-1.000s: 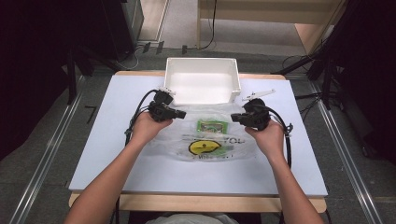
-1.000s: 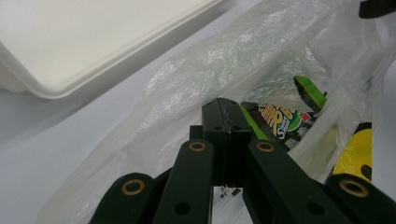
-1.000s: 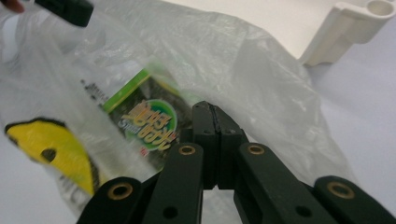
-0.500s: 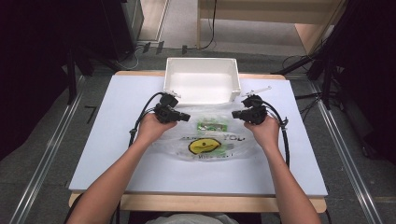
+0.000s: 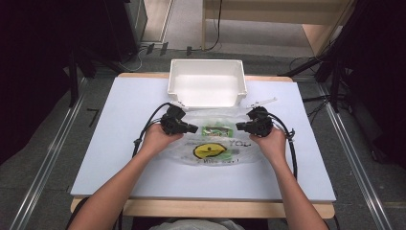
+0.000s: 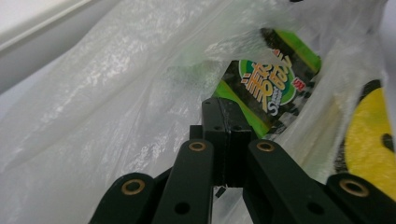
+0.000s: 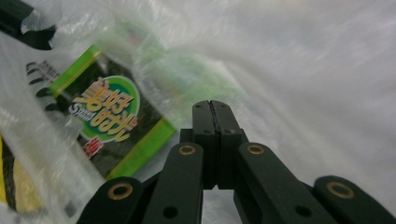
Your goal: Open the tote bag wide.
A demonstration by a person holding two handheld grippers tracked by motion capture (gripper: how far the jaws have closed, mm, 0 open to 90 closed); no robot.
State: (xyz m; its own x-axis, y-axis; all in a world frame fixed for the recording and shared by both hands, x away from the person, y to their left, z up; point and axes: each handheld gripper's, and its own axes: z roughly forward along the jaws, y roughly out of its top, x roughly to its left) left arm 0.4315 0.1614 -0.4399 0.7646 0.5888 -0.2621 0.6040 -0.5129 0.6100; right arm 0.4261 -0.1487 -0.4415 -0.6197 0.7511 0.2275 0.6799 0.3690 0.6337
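Lying just in front of the white bin (image 5: 207,84), the plastic bag (image 5: 218,143) is pinched at either end by the left gripper (image 5: 191,128) and right gripper (image 5: 238,127), snack packet (image 5: 216,130) between them

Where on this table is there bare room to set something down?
Free: the table left of the left gripper and cable; the near strip between the plastic bag and the front edge; the right side past the right gripper. The white bin is empty. Crowded: bag and bin, mid-table.
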